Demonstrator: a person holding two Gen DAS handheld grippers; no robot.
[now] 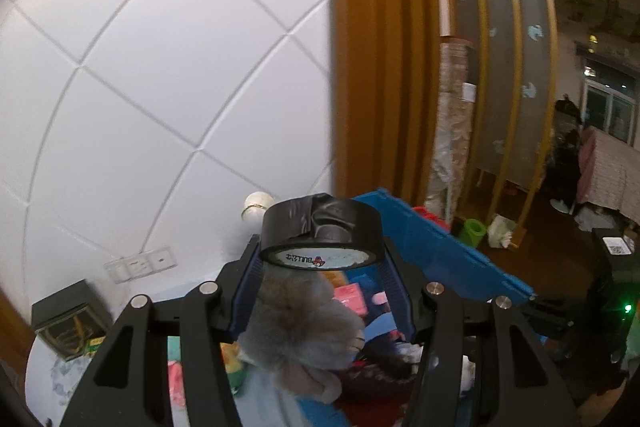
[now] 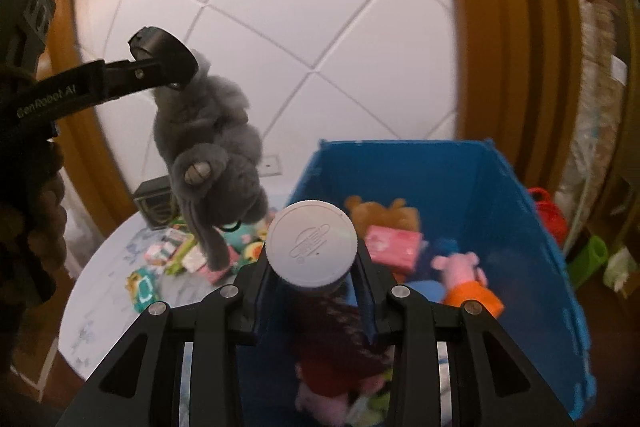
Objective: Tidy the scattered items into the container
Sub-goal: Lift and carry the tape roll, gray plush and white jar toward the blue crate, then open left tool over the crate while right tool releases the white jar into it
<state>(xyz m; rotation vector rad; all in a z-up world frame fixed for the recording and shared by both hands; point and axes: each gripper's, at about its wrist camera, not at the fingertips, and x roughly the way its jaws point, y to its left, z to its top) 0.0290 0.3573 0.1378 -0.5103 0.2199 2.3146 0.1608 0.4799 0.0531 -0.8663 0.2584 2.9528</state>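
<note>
My left gripper (image 1: pixel 322 251) is shut on a black tape roll (image 1: pixel 320 223), and a grey plush toy (image 1: pixel 304 323) hangs from the same grip. In the right wrist view the left gripper (image 2: pixel 170 65) is raised at the upper left with the tape roll (image 2: pixel 162 45) and the dangling grey plush (image 2: pixel 212 147), left of the blue container (image 2: pixel 516 211). My right gripper (image 2: pixel 312 267) is shut on a jar with a round pale lid (image 2: pixel 311 241), held over the container's near side. The container (image 1: pixel 448 251) holds several toys, among them a pink pig plush (image 2: pixel 460 267) and a pink box (image 2: pixel 394 243).
A round white table (image 2: pixel 100 279) left of the container bears several scattered small packets (image 2: pixel 168 255) and a dark box (image 2: pixel 154 203). A white tiled wall stands behind, with wooden door frames. A red item (image 2: pixel 548 215) and a green cup (image 2: pixel 588 259) lie right of the container.
</note>
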